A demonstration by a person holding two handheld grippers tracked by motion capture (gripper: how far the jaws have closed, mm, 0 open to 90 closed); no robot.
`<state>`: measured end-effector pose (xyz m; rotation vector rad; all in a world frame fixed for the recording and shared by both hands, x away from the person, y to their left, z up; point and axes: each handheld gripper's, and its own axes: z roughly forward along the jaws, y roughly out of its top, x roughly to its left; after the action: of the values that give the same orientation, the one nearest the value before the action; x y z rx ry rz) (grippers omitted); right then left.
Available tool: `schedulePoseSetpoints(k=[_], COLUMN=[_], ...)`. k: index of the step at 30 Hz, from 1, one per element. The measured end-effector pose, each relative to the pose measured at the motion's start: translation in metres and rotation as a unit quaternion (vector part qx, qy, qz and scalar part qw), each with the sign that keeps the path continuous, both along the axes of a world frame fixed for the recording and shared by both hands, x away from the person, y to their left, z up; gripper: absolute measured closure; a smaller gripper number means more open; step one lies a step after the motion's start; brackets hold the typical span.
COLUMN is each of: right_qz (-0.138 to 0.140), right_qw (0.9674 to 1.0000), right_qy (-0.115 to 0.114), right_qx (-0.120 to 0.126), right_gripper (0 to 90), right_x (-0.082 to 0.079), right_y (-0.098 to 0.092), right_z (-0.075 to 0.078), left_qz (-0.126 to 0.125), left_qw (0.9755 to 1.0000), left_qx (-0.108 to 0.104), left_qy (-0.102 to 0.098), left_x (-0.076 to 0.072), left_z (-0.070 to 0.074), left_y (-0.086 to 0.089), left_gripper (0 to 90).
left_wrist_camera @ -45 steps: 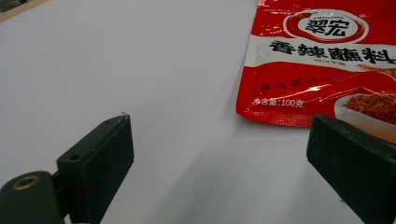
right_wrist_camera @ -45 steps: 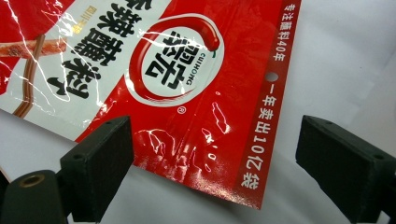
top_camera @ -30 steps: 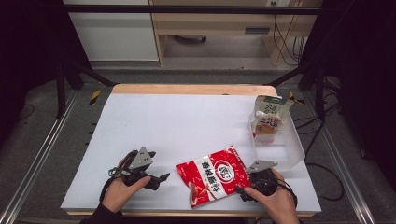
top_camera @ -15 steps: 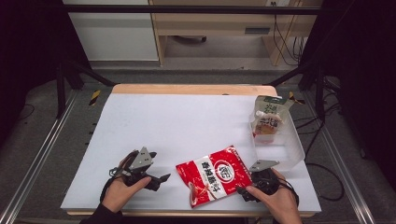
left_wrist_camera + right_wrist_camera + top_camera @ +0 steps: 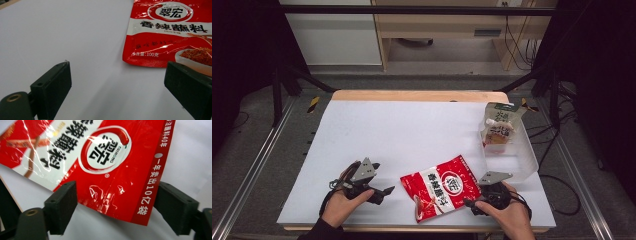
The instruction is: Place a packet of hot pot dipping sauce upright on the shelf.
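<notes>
A red seasoning packet [image 5: 442,187] with a white band and a round logo lies flat near the table's front edge. My right gripper [image 5: 469,202] sits at the packet's right corner. In the right gripper view that corner [image 5: 120,192] lies between the jaws of my right gripper [image 5: 116,187], which have just been closing and stand at its edges without squeezing it. My left gripper [image 5: 384,192] rests left of the packet with its jaws wide apart. In the left gripper view, bare white table lies between the jaws of my left gripper [image 5: 117,72], and the packet [image 5: 170,32] lies beyond them.
A clear plastic bin [image 5: 522,155] stands at the table's right edge with a white and green pouch [image 5: 499,125] upright in its far end. The white tabletop [image 5: 412,130] stretches back to a wooden rim. Both hands are close to the front edge.
</notes>
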<state>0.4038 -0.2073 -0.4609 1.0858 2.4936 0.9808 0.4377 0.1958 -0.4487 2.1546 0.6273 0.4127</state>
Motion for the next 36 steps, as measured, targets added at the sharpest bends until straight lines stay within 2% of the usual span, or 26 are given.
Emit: schedulePoseSetpoints(k=[4, 7, 13, 19, 25, 28, 36], right_qz=[0.001, -0.001, -0.006, -0.009, 0.0, 0.005, 0.025], right_qw=[0.9998, 0.9997, 0.999, 0.9985, 0.997, 0.9963, 0.9936], right_qy=[-0.01, -0.018, -0.041, -0.05, -0.07, -0.082, -0.109], right_qx=[0.017, 0.016, 0.016, 0.023, 0.032, 0.027, 0.017], right_gripper=[28.4, 34.6, 54.5, 73.1, 86.9, 90.0, 90.0], right_x=[-0.001, -0.001, -0.003, -0.002, 0.002, 0.007, 0.021], right_y=[0.001, 0.001, 0.003, 0.005, 0.013, 0.021, 0.039], right_z=[0.004, 0.007, 0.014, 0.02, 0.031, 0.039, 0.068], left_qz=[-0.001, 0.0, 0.0, 0.001, 0.005, 0.005, 0.007], left_qw=[1.0, 1.0, 1.0, 1.0, 1.0, 1.0, 1.0], left_qx=[0.001, 0.003, 0.003, 0.003, 0.002, 0.002, -0.002], left_qy=[-0.001, -0.002, -0.002, -0.002, -0.001, 0.0, 0.001], left_x=[-0.001, 0.0, 0.0, 0.0, 0.001, 0.001, 0.004], left_z=[0.0, 0.0, 0.0, 0.0, 0.0, 0.0, 0.004], left_y=[-0.001, -0.001, 0.0, 0.0, 0.001, 0.001, 0.004], left_gripper=[7.5, 7.5, 7.5, 7.5, 7.5, 7.5, 8.1])
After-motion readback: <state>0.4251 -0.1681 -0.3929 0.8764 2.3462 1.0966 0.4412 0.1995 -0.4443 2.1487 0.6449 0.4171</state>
